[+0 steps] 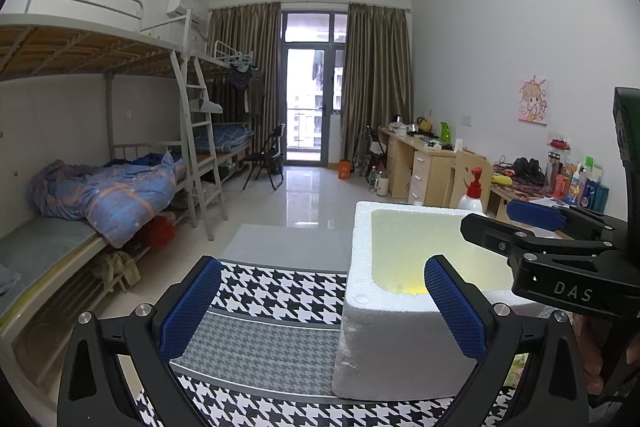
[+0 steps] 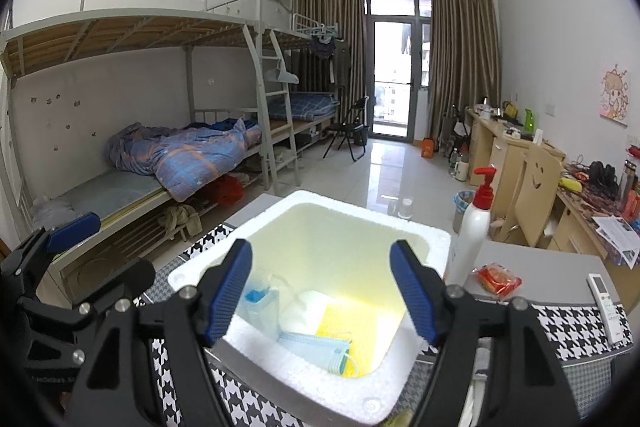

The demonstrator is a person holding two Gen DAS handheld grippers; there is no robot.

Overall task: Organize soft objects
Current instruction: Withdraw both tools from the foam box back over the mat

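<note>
Two sets of jaws stand apart and empty: your right gripper [image 2: 322, 293] hovers directly over the foam box [image 2: 436, 239], where the face masks [image 2: 316, 347] and yellow cloth [image 2: 360, 327] already lie, while your left gripper [image 1: 322, 307] waits beside its left wall.

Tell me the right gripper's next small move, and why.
Probably lift the right gripper clear of the foam box and swing toward the red packet. Its jaws stand open and empty above the box; a face mask and yellow cloth already lie inside.
</note>
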